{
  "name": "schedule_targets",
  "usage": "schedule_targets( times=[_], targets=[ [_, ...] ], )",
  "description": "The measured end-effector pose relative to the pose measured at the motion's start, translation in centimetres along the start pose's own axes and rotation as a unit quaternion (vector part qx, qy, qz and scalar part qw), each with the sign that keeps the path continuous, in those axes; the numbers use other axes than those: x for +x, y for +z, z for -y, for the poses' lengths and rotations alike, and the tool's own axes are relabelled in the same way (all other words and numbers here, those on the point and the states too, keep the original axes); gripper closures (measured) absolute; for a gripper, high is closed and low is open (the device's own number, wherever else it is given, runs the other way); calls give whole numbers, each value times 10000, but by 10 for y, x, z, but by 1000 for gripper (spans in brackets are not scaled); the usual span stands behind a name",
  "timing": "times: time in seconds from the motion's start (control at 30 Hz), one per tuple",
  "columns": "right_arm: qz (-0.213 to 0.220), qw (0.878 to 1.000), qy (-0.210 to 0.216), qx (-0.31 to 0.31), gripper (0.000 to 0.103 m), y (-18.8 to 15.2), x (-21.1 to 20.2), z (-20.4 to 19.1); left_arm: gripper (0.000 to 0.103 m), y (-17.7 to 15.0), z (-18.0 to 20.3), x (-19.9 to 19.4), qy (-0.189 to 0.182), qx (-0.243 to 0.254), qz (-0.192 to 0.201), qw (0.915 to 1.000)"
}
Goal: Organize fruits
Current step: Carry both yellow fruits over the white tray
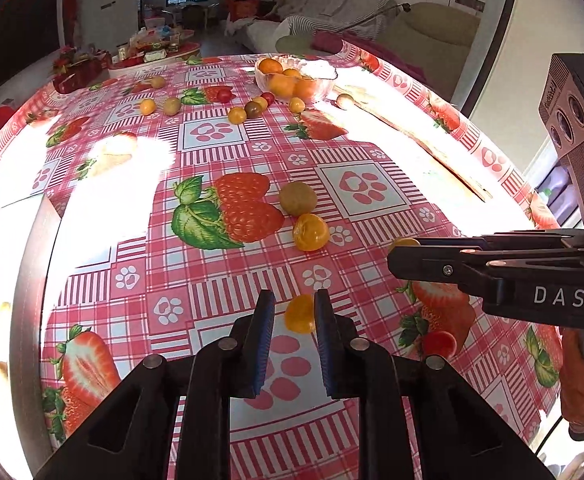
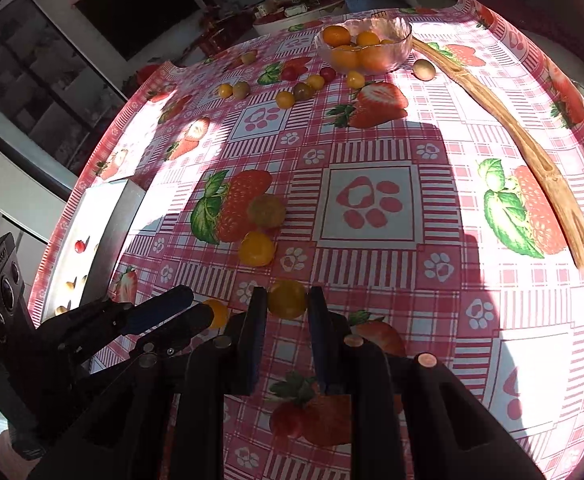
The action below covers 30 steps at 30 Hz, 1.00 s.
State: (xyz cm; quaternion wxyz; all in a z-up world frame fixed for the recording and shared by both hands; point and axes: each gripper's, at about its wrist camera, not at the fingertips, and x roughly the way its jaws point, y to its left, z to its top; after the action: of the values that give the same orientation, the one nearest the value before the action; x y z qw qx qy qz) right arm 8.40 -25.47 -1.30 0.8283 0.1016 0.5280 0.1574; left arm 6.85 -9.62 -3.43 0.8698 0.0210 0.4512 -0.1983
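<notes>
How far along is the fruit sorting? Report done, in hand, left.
Done: oranges already sit in the glass bowl.
In hand: the left gripper is shut on a small yellow tomato; the right gripper is shut on a yellow-green tomato.
Left: a kiwi, a yellow tomato, a red one and a scatter near the bowl.

Hard sunlight w/ blown-out white glare on the pink checked strawberry-print tablecloth (image 1: 227, 148), far left of the left gripper (image 1: 294, 312) and beyond it to the right. From the right gripper (image 2: 283, 300) view, a big dark shadow lies just ahead. Room behind is dim. Heavy fisheye bending, dark vignette at edges; centre sharp.
</notes>
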Motion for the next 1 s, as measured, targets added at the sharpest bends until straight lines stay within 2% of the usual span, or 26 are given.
schedule_targets(
  times=[0.13,0.23,0.33,0.83,1.0],
  targets=[
    [-73,10000,-45,33,80,-13,-2,-1,81,2,5,7,-90,87,-15,9999],
    [-72,9999,-73,113,80,-18,-5,2,81,-1,10,18,-30,205,-143,9997],
    [-50,9998,-91,167,80,-21,-10,5,81,-4,12,17,3,208,-69,9998],
    [-11,9997,-89,248,80,-27,-18,2,81,-3,5,8,-197,-41,127,9997],
    [-18,9998,-95,182,80,-26,-18,-5,81,-2,6,19,-145,-153,-41,9998]
  ],
)
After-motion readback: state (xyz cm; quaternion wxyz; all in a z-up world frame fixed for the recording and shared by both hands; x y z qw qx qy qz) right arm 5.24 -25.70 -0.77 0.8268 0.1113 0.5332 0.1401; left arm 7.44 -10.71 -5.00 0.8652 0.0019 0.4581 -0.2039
